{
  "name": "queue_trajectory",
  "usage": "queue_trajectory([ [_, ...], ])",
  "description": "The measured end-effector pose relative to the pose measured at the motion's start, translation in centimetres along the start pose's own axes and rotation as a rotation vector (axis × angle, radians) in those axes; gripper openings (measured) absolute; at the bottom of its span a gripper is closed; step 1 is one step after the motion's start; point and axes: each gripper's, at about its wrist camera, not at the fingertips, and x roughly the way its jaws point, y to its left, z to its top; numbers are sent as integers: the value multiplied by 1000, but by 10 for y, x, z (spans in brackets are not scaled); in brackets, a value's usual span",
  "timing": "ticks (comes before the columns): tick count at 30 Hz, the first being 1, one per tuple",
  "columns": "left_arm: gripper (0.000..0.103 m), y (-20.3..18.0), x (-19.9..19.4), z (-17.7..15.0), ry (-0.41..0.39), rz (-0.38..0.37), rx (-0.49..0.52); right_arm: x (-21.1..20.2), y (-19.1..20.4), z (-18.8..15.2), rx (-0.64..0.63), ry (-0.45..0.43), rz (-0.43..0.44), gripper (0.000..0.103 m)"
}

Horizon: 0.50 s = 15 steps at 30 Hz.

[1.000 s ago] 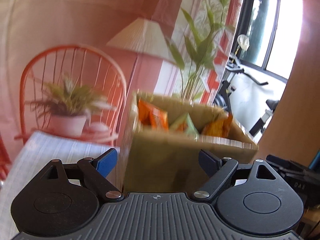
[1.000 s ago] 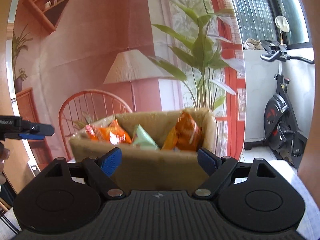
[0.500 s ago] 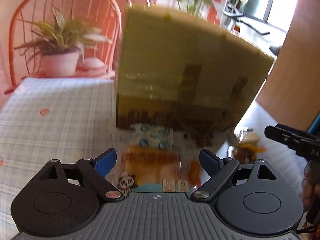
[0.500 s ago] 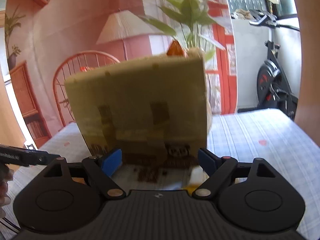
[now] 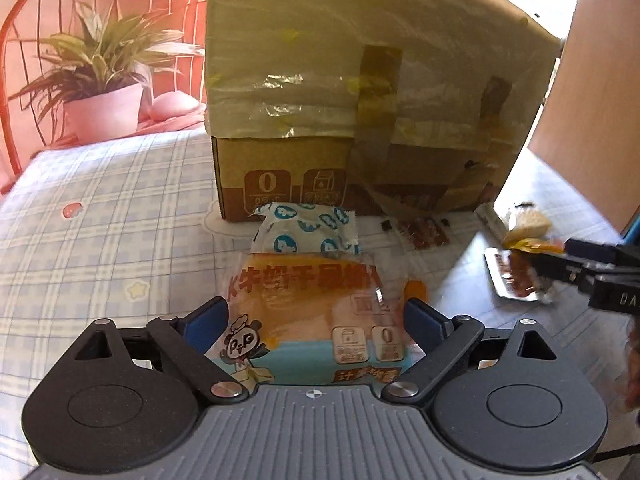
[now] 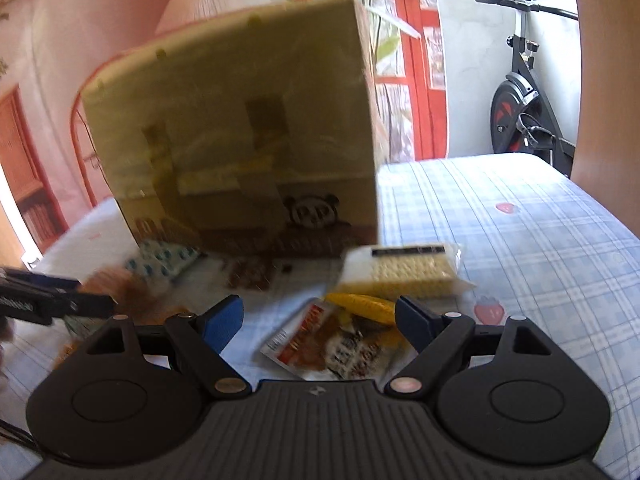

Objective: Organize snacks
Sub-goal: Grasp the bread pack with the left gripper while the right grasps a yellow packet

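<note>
A tall cardboard box [image 5: 360, 92] stands on the checked tablecloth; it also shows in the right wrist view [image 6: 240, 140]. My left gripper [image 5: 316, 320] is open, its fingers either side of an orange bread packet with a panda [image 5: 312, 312]. A white packet with blue prints [image 5: 308, 232] lies beyond it. My right gripper [image 6: 318, 316] is open over a red and yellow snack packet [image 6: 340, 340]. A clear packet of pale crackers [image 6: 404, 268] lies just past it.
A small dark red packet [image 5: 424, 232] lies by the box's base. A potted plant [image 5: 100, 80] and a red wire chair [image 5: 24, 40] stand behind the table at left. An exercise bike [image 6: 520, 100] stands at the far right. The checked tablecloth [image 6: 520, 240] stretches to the right.
Both grippers have tipped down from the box's open top to the table in front of it. Snack packets now lie between the fingers of each gripper.
</note>
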Motion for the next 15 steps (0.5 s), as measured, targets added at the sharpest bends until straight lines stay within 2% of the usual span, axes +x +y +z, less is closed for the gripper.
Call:
queue_trajectory([
  [8,95,10,1,-3,-21,-28,-45,9,-11,-1,17,8,-56,85],
  [15,84,12,-4,-3,-37,-53,-46,34,-31,10,127,51,-120,84],
])
